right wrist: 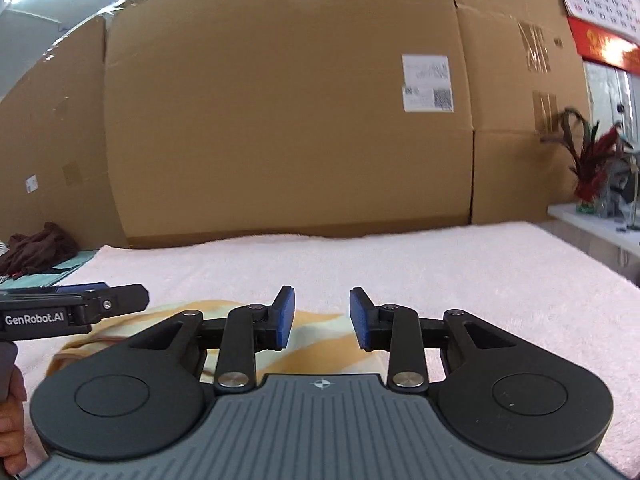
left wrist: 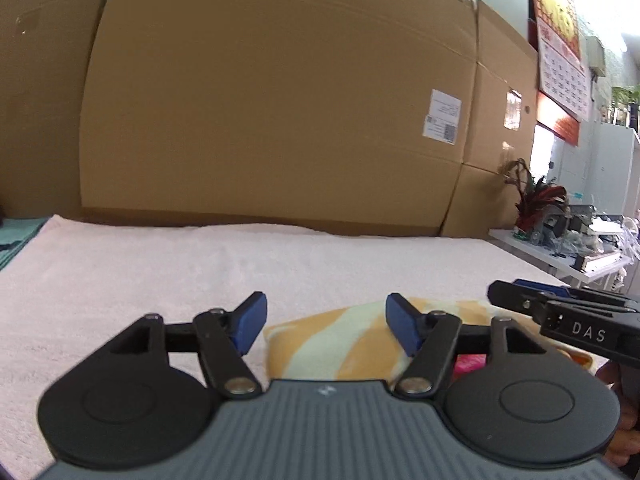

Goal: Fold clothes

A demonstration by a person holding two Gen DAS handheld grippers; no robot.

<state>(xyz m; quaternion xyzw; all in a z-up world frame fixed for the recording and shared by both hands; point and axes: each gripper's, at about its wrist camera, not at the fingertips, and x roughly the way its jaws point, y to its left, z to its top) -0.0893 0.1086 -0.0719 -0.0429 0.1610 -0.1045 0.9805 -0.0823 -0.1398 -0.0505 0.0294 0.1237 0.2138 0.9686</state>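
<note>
A folded garment [left wrist: 340,344] with yellow and cream stripes lies on the pale pink towel [left wrist: 160,272] that covers the table. My left gripper [left wrist: 326,326] hovers just over the garment's near edge, open, with nothing between its blue pads [left wrist: 252,322]. A bit of pink fabric [left wrist: 472,364] shows beside the garment's right end. My right gripper [right wrist: 323,320] is also open above the same garment [right wrist: 320,354], and its pads [right wrist: 284,318] are apart from the cloth. Each gripper shows at the edge of the other's view: the right gripper [left wrist: 500,290] and the left gripper [right wrist: 140,296].
Large cardboard boxes [left wrist: 280,120] wall off the back of the towel. A dark brown heap of clothes [right wrist: 36,248] lies on teal cloth at the far left. A white side table [left wrist: 560,256] with clutter and a red plant [left wrist: 536,200] stands at the right. A hand [right wrist: 12,420] holds the left gripper's handle.
</note>
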